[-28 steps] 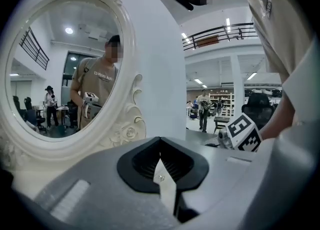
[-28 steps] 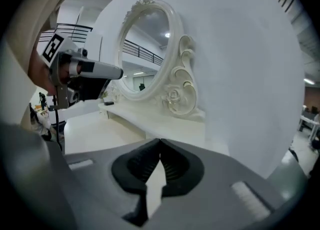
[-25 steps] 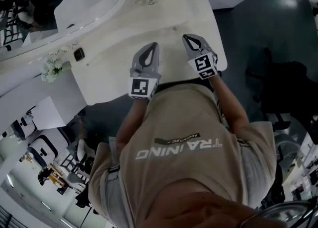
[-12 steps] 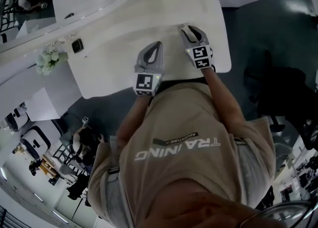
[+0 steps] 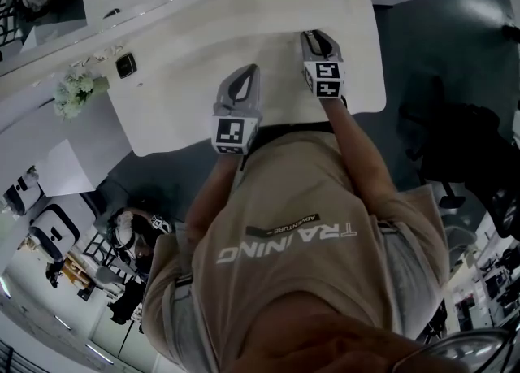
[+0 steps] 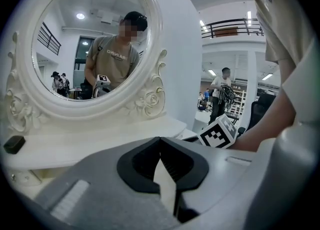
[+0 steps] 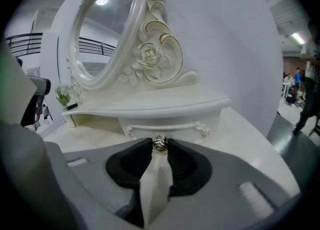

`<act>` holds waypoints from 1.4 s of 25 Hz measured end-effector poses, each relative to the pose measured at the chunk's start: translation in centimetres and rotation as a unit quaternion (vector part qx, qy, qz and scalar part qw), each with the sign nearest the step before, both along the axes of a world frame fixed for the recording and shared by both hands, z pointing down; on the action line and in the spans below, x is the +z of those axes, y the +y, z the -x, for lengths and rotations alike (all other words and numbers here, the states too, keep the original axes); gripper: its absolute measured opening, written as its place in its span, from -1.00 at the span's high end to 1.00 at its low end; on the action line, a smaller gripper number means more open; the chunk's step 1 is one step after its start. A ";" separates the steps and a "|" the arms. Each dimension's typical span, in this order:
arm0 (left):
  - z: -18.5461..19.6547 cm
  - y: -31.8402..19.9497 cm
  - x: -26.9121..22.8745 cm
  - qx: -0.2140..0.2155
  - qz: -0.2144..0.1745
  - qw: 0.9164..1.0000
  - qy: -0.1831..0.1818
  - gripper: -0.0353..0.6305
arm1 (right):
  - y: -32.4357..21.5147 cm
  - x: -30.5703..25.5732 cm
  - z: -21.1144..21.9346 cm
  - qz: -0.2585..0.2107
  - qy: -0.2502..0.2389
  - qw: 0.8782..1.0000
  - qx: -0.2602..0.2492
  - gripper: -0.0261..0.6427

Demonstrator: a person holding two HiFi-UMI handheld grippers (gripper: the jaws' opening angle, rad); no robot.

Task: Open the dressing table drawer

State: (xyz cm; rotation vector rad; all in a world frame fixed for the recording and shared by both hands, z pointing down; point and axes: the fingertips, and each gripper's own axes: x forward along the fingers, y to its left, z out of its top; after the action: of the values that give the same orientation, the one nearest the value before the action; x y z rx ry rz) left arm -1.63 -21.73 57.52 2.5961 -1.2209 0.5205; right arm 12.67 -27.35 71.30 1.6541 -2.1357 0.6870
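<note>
The white dressing table fills the upper head view. Its small drawer sits under the mirror shelf, with a metal rose knob on its front. My right gripper points at that drawer. Its jaws are closing, with the knob right between the fingertips, and a narrow gap still shows behind the knob. My left gripper hovers over the front middle of the tabletop. It is shut and holds nothing.
An oval carved mirror stands at the table's back. A small flower bunch and a black box sit at the left end. My own torso covers the front edge. Dark floor and a chair lie to the right.
The right gripper has rolled upright and moved toward the back of the table. The left gripper has shifted slightly over the tabletop. The table fills more of the head view.
</note>
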 end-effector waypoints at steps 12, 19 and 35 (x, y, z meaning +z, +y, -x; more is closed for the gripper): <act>0.4 -0.6 0.3 0.019 -0.003 1.000 0.023 0.87 | 2.4 0.0 0.0 0.023 0.006 1.000 -0.001 0.61; 0.5 0.4 0.2 0.022 0.000 1.000 0.021 0.87 | 4.6 0.0 0.0 0.027 0.003 1.000 0.000 0.61; -1.4 1.4 -0.3 0.032 -0.001 0.999 0.020 0.87 | 6.6 -0.4 -0.5 0.033 -0.018 0.999 -0.011 0.61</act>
State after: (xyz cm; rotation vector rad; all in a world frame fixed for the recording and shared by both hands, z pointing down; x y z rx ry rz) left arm -0.22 -20.36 57.24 2.6410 -1.1287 0.4770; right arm 13.19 -20.72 70.95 1.5940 -2.1275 0.7774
